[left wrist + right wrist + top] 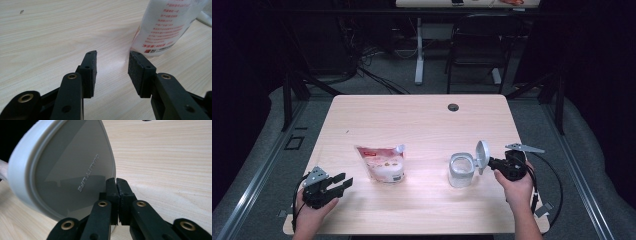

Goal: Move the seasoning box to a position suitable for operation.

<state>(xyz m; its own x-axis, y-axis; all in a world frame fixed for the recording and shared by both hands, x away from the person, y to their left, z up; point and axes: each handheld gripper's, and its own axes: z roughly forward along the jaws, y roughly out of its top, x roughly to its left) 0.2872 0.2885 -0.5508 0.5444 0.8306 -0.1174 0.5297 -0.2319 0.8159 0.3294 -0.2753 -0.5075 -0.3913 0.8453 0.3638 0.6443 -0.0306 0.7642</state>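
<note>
Lid (482, 156) of pale grey plastic stands tilted up at the lower right of the high view, pinched at its edge by the right gripper (491, 162), whose jaws are pressed together on it. In the right gripper view the lid (62, 170) takes up the left half of the frame, its inner face turned to the camera with raised lettering on it, and the black pads (111, 191) meet near the middle of the frame on the lid's rim. Just left of the lid in the high view sits the open container (461, 170), a white tub with a round mouth, on the wooden table (412, 115). Left of centre lies a pouch (382, 162), white with a red label, well apart from the tub. At the lower left of the high view the left gripper (343, 181) rests by the table's near edge, jaws about half open and holding nothing. The left gripper view shows bare wood between its jaws and the pouch (165, 25) at the upper right, just beyond the right pad
</note>
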